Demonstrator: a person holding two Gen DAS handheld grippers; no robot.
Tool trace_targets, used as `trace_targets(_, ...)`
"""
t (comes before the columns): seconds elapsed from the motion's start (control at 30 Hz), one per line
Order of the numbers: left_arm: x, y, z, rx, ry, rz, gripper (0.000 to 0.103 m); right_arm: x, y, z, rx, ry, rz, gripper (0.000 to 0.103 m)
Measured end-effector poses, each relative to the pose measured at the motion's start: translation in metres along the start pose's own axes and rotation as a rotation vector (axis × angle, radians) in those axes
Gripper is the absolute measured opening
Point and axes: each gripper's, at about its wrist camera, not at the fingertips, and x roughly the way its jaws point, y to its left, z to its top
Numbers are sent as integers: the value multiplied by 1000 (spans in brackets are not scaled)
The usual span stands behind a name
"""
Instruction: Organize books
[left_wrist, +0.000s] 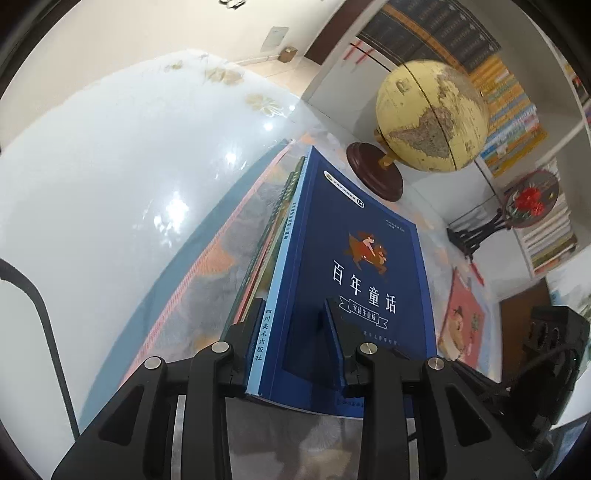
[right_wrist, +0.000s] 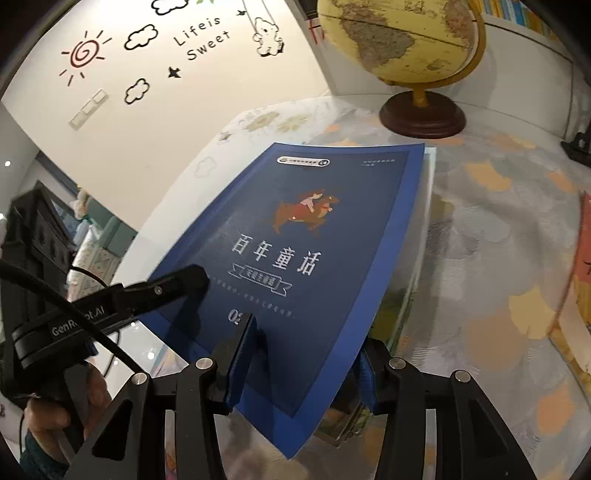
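Glossy patterned tabletop (right_wrist: 498, 221), globe (right_wrist: 402, 37) behind

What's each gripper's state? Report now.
Left gripper: jaws astride the book stack; whether it grips cannot be told.
Right gripper: jaws astride the same stack; grip cannot be told.

Blue book (left_wrist: 354, 236) — paper cover, smooth, slight sheen; pale spine printed. Books beneath (left_wrist: 271, 236) — paper edges, matt. Table (left_wrist: 207, 236) — patterned cloth under clear film, glossy, bright reflections. Left gripper (left_wrist: 293, 325) and right gripper (right_wrist: 306, 350) — black matt plastic links, polished metal pins; right one's pads blue, ribbed. Globe (left_wrist: 430, 116) — yellowed printed skin, low gloss; base (left_wrist: 375, 171) dark wood, polished; arc brass-coloured metal.
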Motion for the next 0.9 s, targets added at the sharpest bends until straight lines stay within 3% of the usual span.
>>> trace_targets(0.1, 4, -8, 3, 42, 24, 29, 31, -3, -6, 0, 26, -10, -6, 47)
trace_targets(0.27, 3, -9, 9, 91, 16, 140, 29, -7, -17, 1, 60, -15, -3, 47)
trace_targets(0.53, 2, 0, 13, 65, 22, 153, 29, -9, -8, -2, 28, -11, -31, 54)
trace_targets(0.73, -27, -10, -13, 84, 3, 171, 29, -22, -20, -17, 21, 45, -94, 55)
trace_targets(0.9, -45, -43, -65, 128, 36, 87, 29, -59, -50, -63, 96, 59, -169, 55)
